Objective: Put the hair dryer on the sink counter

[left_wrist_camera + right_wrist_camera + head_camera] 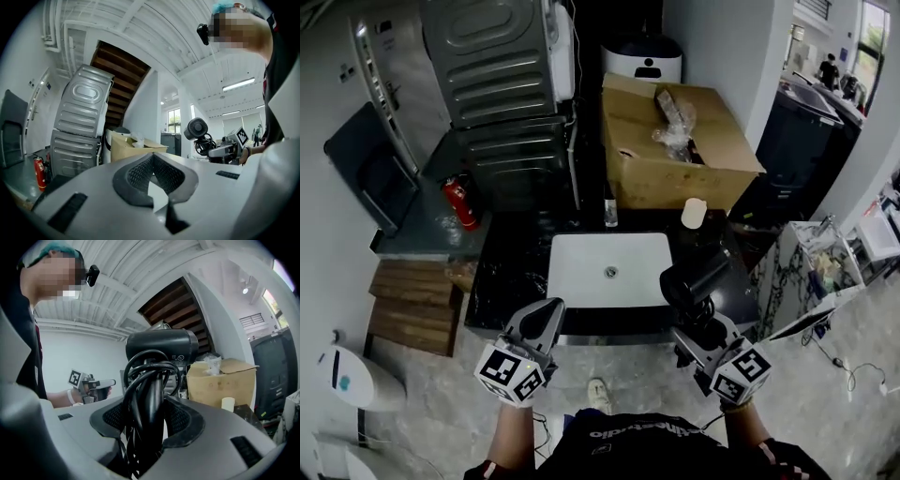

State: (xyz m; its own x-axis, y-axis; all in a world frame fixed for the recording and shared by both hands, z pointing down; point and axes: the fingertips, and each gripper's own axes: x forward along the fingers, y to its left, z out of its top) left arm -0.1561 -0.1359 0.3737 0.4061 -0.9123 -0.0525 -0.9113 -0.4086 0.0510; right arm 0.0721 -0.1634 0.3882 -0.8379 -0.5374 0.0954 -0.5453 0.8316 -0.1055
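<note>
The right gripper (149,419) is seen pinched on the hair dryer (161,345). Its two pads are pressed against the handle (153,401) and against the black cord (139,380), which is looped round that handle. The handle's long axis runs straight up out of the jaws. The barrel is carried crosswise on top, with its long axis lying left to right in this view and its nozzle end turned to the right.

Over on the left gripper (152,161), the jaws are brought together at the tips, and nothing is held between them.

From the left gripper view, the dryer's round rear grille is caught facing that camera, which the right gripper view cannot show. The right gripper view in turn gives the printed label on the barrel and the coils of cord up close.

Only the head view gives the setting. There the dryer is held up in the air over the right-hand part of the dark sink counter (511,281), just right of the white basin (591,272). It is not set down, and the barrel is angled away and to the right.

Behind the counter an open cardboard box (666,173) is seen, with a small white cylinder (694,213) standing in front of it. To the left, a red fire extinguisher (462,204) is propped beside grey stacked machines (497,84).
</note>
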